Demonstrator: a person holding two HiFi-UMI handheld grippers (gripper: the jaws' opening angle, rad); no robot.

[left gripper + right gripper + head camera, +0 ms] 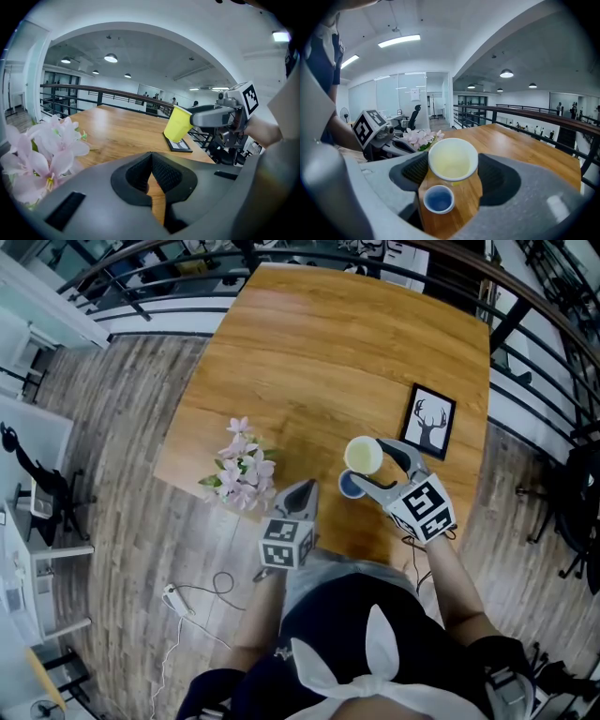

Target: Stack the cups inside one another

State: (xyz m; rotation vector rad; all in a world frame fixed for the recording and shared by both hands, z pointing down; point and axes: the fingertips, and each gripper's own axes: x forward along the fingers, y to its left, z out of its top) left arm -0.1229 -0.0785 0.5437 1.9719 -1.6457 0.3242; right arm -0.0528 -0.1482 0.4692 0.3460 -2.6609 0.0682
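A yellow paper cup (452, 158) sits mouth-up between the pads of my right gripper (453, 169), which is shut on its sides. In the left gripper view the yellow cup (178, 123) hangs slightly tilted above the wooden table (309, 352). A smaller blue cup (438, 198) stands on the table just below and in front of it; in the head view the blue cup (350, 486) shows beside the yellow cup (363, 456), near the front edge. My left gripper (302, 495) rests shut and empty at the table's front edge, left of the cups.
A bunch of pink flowers (242, 469) lies at the table's front left corner, close to my left gripper. A framed deer picture (429, 421) lies to the right of the cups. A black railing (525, 306) runs behind the table. A power strip and cable (178, 599) lie on the floor.
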